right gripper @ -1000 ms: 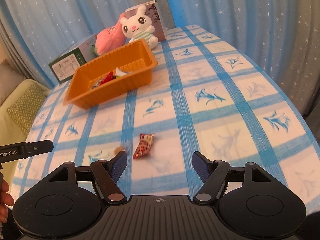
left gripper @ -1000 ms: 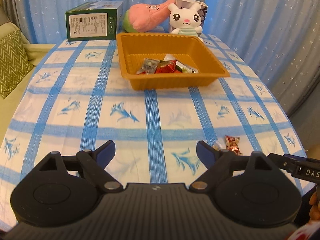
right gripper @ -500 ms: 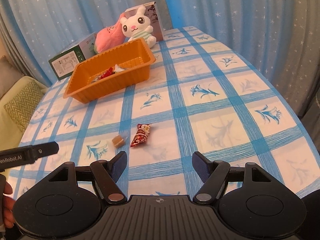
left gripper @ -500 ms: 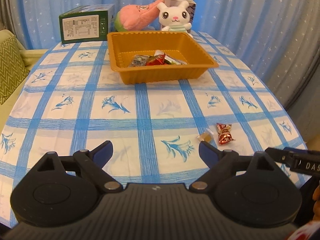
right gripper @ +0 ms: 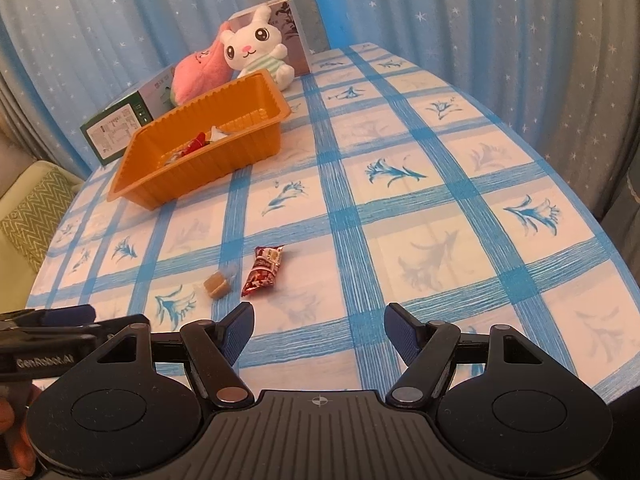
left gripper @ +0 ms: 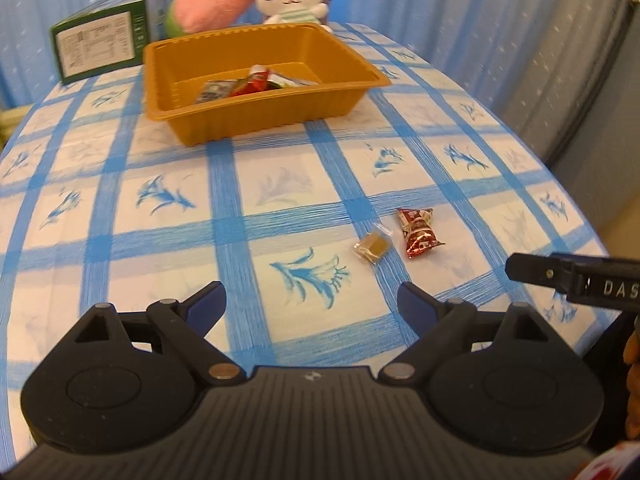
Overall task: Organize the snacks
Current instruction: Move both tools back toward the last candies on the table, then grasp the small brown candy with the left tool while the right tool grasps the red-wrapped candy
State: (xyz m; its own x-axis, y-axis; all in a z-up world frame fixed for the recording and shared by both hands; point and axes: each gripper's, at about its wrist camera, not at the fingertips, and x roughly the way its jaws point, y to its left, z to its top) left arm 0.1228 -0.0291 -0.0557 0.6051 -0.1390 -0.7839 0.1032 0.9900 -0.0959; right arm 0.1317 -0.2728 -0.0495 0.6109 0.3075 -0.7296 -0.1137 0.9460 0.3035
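- At the far end of the table [right gripper: 440,184] we see a white plush rabbit [right gripper: 256,56] sitting upright in a green-striped top.
- Just beside it, on its left and touching it, we see a pink plush toy [right gripper: 198,76] lying tilted.
- Behind the rabbit we find a grey carton [right gripper: 286,32] with a dark floral print, standing upright.
- Further left we see a green box [left gripper: 106,42], its white printed label facing us; the print is too small for us to read.
- We see a white tablecloth [left gripper: 280,184] with blue bands and blue flower prints.
- Behind the table we see blue curtains [right gripper: 440,12] dotted with white stars.
- Off the left edge we spot a green cushion [right gripper: 30,216] with a zigzag pattern.
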